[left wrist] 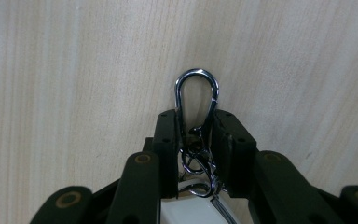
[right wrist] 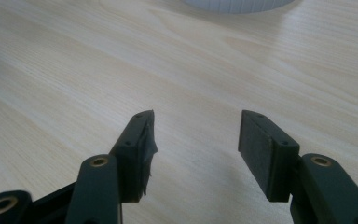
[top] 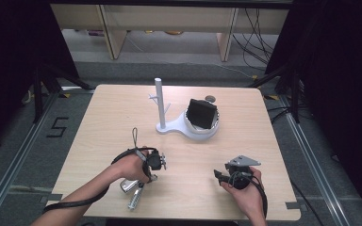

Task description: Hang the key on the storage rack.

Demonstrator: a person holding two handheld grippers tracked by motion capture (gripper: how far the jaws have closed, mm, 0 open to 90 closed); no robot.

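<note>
Nearest to me, down at the front edge of the bench (top: 122,108), the person's left forearm comes in and the left hand-held gripper (top: 154,161) is bent down over a bunch of metal: a keyring with a silver carabiner clip (left wrist: 196,100) and a pale fob (top: 128,186) trailing back toward the person. In the left gripper view the jaws stand narrow on either side of the clip's lower end, where the chain links (left wrist: 198,161) bunch up. The pads look to be on the metal or a hair off it; I cannot tell whether they bite yet. The clip's rounded loop pokes out past the jaw tips, flat on the wood.

The right hand-held gripper (top: 220,176) rests low on the bench at the other side, jaws spread wide and holding nothing, well apart from the keys.

By my reckoning the job is only starting. The keyring lies on the bench, unlifted, and the white stand (top: 160,106) with its upright post and small peg sits near the middle, well apart from it, beside a white round holder (top: 202,131) with something black (top: 202,114) in it. If the keys are meant for that peg, the lift, the carry and the hooking-on are all left.

The high view gives the layout, with stand, holder and both hands, but the clip itself is lost under the hand. The left gripper view shows the clip and chain between the pads. The right gripper view (right wrist: 193,140) shows bare wood between the open jaws and the white holder's rim at its top edge.
</note>
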